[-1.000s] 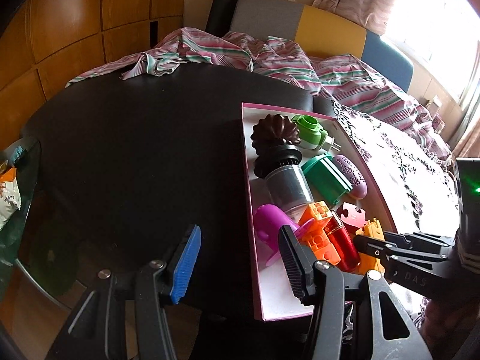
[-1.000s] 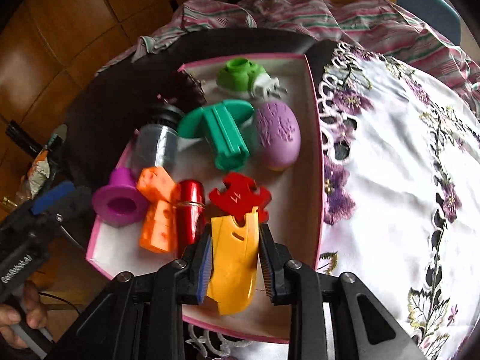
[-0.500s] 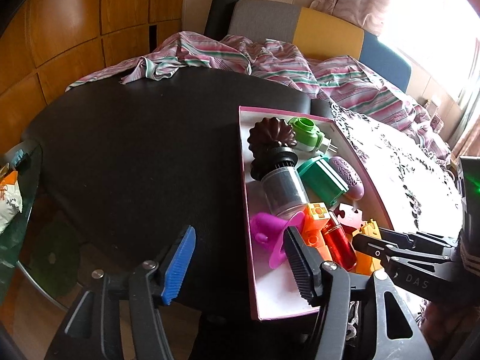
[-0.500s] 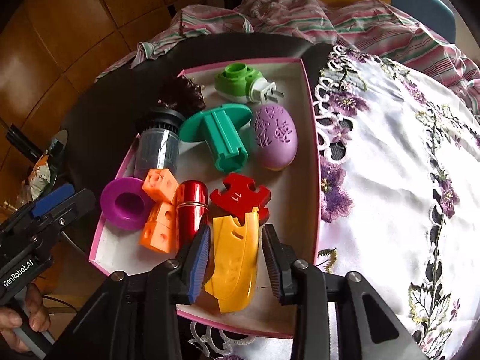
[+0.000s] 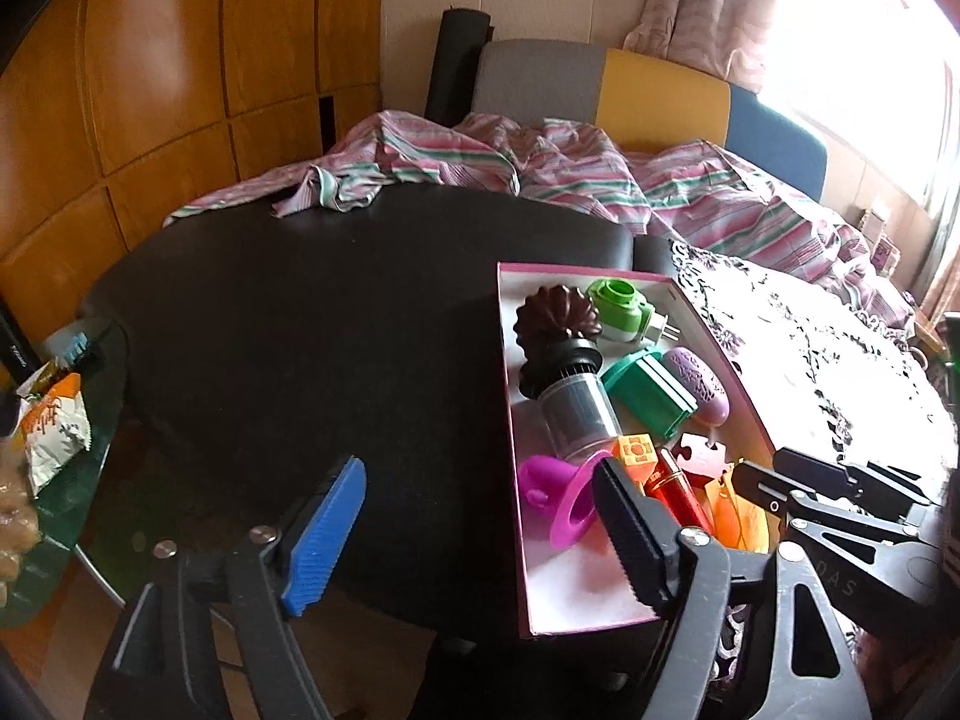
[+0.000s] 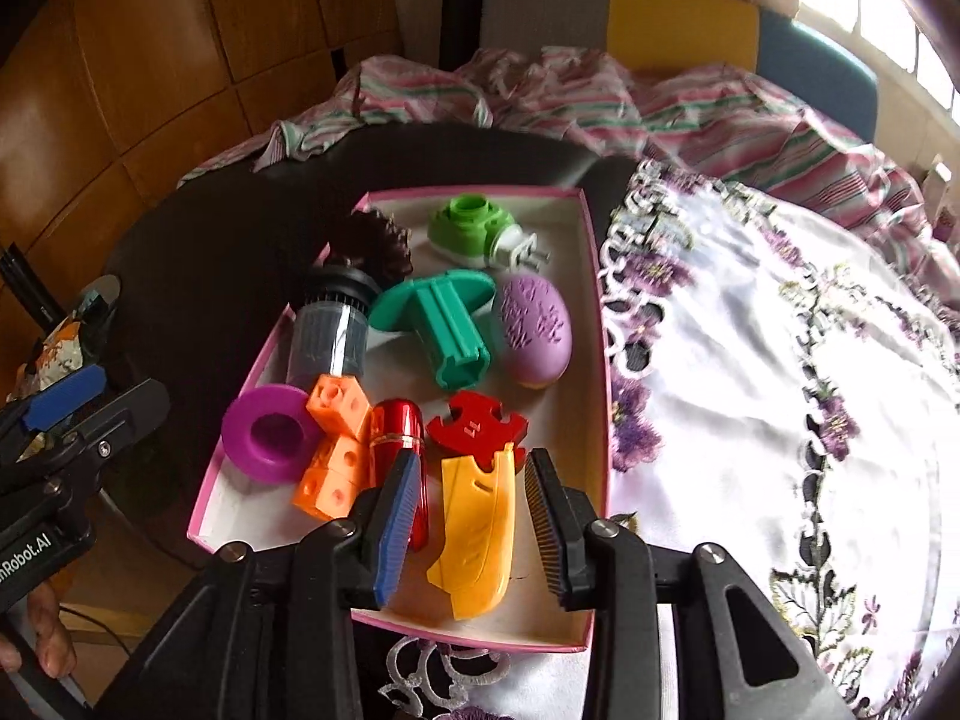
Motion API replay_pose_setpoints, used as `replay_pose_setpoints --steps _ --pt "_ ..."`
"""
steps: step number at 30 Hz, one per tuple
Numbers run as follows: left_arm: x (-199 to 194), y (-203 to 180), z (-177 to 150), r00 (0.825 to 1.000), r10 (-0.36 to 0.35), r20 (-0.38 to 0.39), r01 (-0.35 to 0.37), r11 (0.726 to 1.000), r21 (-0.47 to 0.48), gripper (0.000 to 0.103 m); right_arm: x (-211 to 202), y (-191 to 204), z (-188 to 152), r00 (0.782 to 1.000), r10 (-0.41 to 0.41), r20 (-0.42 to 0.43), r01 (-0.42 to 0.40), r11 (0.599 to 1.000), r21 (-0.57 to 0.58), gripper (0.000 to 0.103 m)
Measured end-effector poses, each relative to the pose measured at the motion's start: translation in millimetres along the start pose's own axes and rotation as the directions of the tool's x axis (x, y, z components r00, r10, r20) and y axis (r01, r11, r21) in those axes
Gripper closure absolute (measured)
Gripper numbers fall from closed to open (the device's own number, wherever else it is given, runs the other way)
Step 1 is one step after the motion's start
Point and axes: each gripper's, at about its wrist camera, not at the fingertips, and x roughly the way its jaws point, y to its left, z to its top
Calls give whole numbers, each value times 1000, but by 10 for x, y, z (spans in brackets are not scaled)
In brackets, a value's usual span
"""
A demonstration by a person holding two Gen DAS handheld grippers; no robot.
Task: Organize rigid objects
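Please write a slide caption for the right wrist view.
Right gripper open over yellow piece lying in the pink box.

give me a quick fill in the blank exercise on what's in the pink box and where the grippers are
1. The yellow plastic piece lies between the fingers of the ______ gripper.
2. The red puzzle piece lies just beyond the ______ plastic piece.
3. The green plug-in device lies at the ______ end of the pink box.
4. The fingers of the left gripper hold ______.

Missing words: right; yellow; far; nothing
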Motion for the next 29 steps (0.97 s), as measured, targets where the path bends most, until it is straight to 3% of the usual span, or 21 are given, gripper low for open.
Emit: replay_pose_setpoints --steps 5,10,20,29 --pt "-136 8 -9 999 21 45 -20 999 -25 0 -156 18 -21 996 -50 78 48 998 30 67" --pt "-190 9 -14 999 15 49 -13 999 -49 0 -206 29 -45 994 -58 88 54 998 45 67" --pt "-255 -84 -84 989 126 75 -124 992 -37 0 -224 78 -103 995 -56 81 54 998 29 67" --pt "-314 -67 -95 988 120 98 -116 992 -42 0 -272 105 -89 993 -55 105 53 998 25 67"
